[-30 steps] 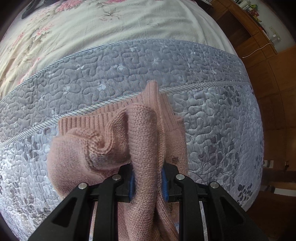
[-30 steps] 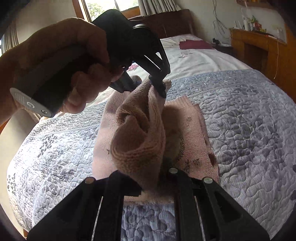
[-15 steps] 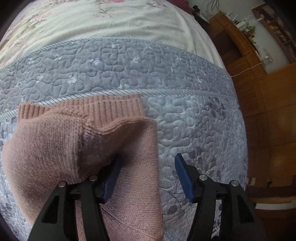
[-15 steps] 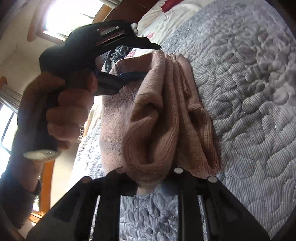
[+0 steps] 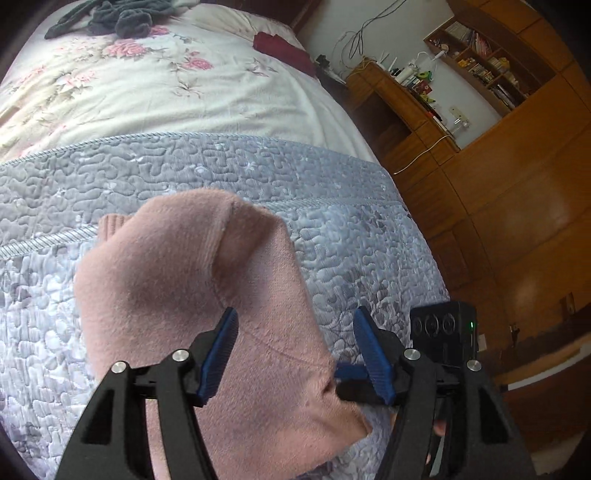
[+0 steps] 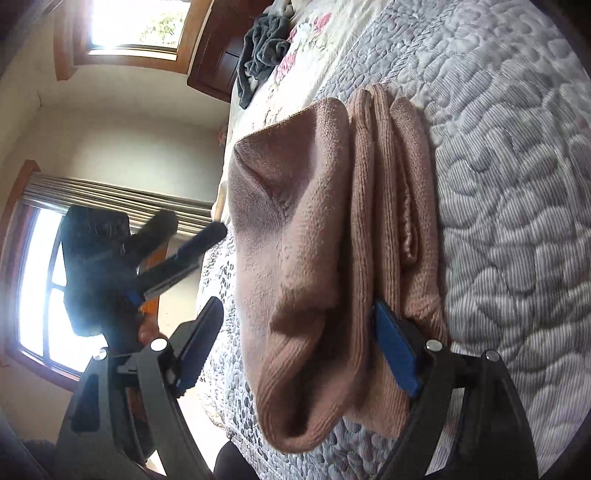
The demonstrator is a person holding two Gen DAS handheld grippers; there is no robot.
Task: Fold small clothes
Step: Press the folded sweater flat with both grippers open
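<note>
A pink knitted garment (image 5: pixel 192 280) lies folded in a bunched stack on the grey quilted bedspread (image 5: pixel 221 170). My left gripper (image 5: pixel 297 350) hovers over its near part, open, with nothing pinched between the blue pads (image 5: pixel 221 350). In the right wrist view the same garment (image 6: pixel 295 229) shows several stacked layers. My right gripper (image 6: pixel 295 350) is open, its fingers spread on either side of the top fold without squeezing it. The right gripper's black body (image 5: pixel 443 332) sits at the garment's near right corner. The left gripper (image 6: pixel 110 266) appears blurred at the left.
Beyond the quilt lies a floral sheet (image 5: pixel 129 81) with a dark grey clothing heap (image 5: pixel 110 18) and a dark red item (image 5: pixel 284 51). Wooden cabinets and shelves (image 5: pixel 498 166) stand past the bed's right edge. Windows (image 6: pixel 136 22) are on the far wall.
Both grippers have let go of the pink garment, the left first, then the right. The garment has dropped from a held bunch into a folded stack. The left gripper has drawn back.
</note>
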